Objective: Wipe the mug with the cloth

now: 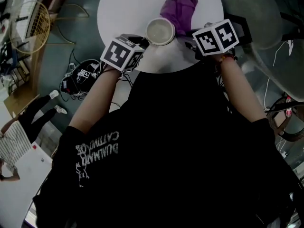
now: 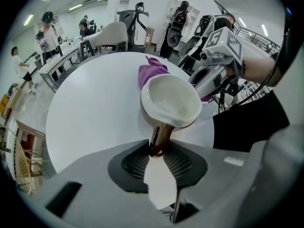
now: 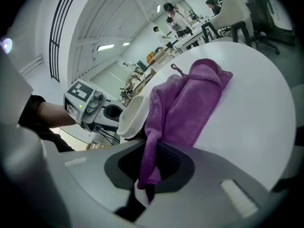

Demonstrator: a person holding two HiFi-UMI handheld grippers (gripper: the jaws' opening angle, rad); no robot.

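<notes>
Closest in, the left gripper (image 2: pixel 159 150) has its jaws drawn narrow onto the brown handle (image 2: pixel 160 137) of the mug (image 2: pixel 171 101), with a pad pressing it from either side. Holding it by the handle likely serves to steady the mug while leaving the rim and wall free for wiping. Just ahead of those jaws the white inside of the mug tips up toward the camera. Whether its base rests on the round white surface (image 2: pixel 90 113) cannot be told.

The right gripper (image 3: pixel 151 172) is clamped on one edge of the purple cloth (image 3: pixel 187 103), and a short end hangs down behind the pads. From the jaws the rest of the cloth runs forward and lies spread on the surface ahead. This pinch probably keeps most of the fabric loose enough to drag over the mug. The mug sits just to the left of these jaws, right against the cloth's near fold, so the wipe looks ready to start.

Farther ahead of both grippers, beyond the surface's edge, stand chairs (image 2: pixel 111 34) and desks.
</notes>
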